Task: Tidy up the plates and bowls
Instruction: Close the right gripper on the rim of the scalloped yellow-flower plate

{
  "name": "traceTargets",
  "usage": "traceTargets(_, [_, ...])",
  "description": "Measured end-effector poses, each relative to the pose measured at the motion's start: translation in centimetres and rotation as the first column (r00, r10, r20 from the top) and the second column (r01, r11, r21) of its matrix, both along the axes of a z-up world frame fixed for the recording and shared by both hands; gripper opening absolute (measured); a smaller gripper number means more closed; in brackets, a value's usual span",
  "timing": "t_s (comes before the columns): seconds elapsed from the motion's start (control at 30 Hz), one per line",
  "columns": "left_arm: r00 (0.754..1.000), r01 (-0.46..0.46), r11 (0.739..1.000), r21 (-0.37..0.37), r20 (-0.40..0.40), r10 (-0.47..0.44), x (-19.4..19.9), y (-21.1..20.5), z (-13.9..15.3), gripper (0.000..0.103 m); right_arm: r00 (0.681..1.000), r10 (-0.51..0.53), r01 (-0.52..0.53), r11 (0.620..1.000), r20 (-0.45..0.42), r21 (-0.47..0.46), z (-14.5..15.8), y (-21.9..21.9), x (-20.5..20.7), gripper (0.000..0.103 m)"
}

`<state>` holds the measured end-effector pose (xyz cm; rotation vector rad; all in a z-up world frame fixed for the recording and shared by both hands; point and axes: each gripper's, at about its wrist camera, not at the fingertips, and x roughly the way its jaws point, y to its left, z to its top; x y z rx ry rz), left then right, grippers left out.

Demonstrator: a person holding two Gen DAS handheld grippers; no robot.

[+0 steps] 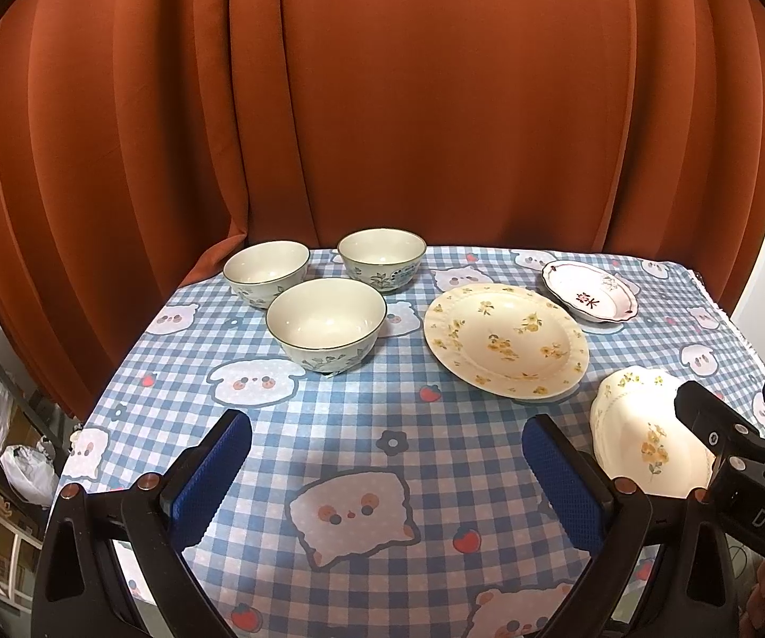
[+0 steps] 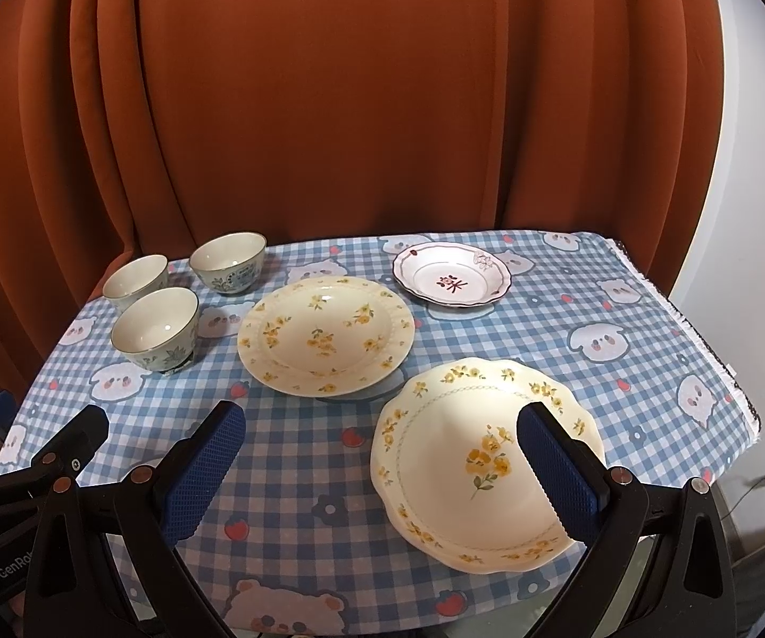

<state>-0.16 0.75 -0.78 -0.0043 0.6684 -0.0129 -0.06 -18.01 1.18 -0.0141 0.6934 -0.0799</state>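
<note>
Three cream bowls with green leaf patterns stand at the table's far left: a near bowl (image 1: 326,323) (image 2: 155,327), a back-left bowl (image 1: 266,272) (image 2: 135,275) and a back-right bowl (image 1: 382,258) (image 2: 228,261). A round yellow-flower plate (image 1: 506,340) (image 2: 325,334) lies mid-table. Behind it sits a small pink-rimmed dish (image 1: 590,297) (image 2: 451,275). A scalloped yellow-flower plate (image 1: 643,436) (image 2: 481,460) lies near the front right. My left gripper (image 1: 388,473) hangs open over bare cloth. My right gripper (image 2: 382,462) is open, its right finger above the scalloped plate.
The table wears a blue checked cloth (image 1: 361,425) with cartoon animals. A rust-orange curtain (image 1: 409,106) hangs right behind it. The table's right edge (image 2: 701,351) drops off beside a white wall. Bags and boxes (image 1: 15,457) sit on the floor at the left.
</note>
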Motion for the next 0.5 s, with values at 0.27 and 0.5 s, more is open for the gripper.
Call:
traceTargets(0.27, [1.000, 0.005, 1.000, 0.000, 0.004, -0.005, 0.0, 0.0, 0.0, 0.102, 1.000, -0.006, 0.006, 1.000, 0.000, -0.003, 0.1, 0.1, 0.0, 0.103])
traceTargets(0.5, [0.999, 0.037, 0.999, -0.005, -0.005, -0.037, 0.8, 1.4, -0.2, 0.102, 1.000, -0.030, 0.030, 1.000, -0.003, -0.007, 0.0, 0.8, -0.3, 0.103])
